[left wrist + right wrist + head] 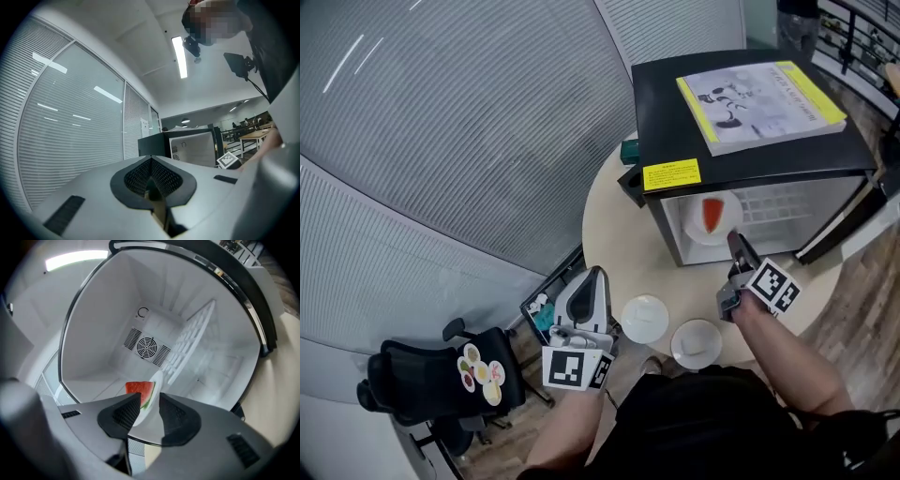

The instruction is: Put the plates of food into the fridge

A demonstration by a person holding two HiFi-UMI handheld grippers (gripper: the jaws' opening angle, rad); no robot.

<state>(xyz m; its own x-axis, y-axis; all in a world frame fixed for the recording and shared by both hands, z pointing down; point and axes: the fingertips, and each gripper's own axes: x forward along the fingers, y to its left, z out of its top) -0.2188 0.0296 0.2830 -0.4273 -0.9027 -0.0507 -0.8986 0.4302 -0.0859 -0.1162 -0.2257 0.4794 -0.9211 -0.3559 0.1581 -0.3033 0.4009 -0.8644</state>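
On the round table [614, 220], toward its far edge, stands a small black fridge [666, 103] with its door [847, 228] swung open and a yellow-edged book [764, 98] lying flat on its top. Inside, on the fridge's white floor near the front opening, sits a white plate [712, 225] carrying a slice of watermelon [712, 213]. The right gripper [737, 242] reaches just into that opening, tilted over on its side; its jaws stand partly apart with the near rim of the plate between them, and the pads are not pressing on it. Behind the plate, the right gripper view shows a white wire shelf [192, 348] and a round fan vent [147, 348] in the back wall. At the table's near edge two more white dishes [644, 319] [697, 343] sit side by side; I cannot tell what they hold. The left gripper [596, 274] hangs off the table's left edge beside them, its jaws pinched together on nothing. Down by the striped wall is a black office chair [422, 380].
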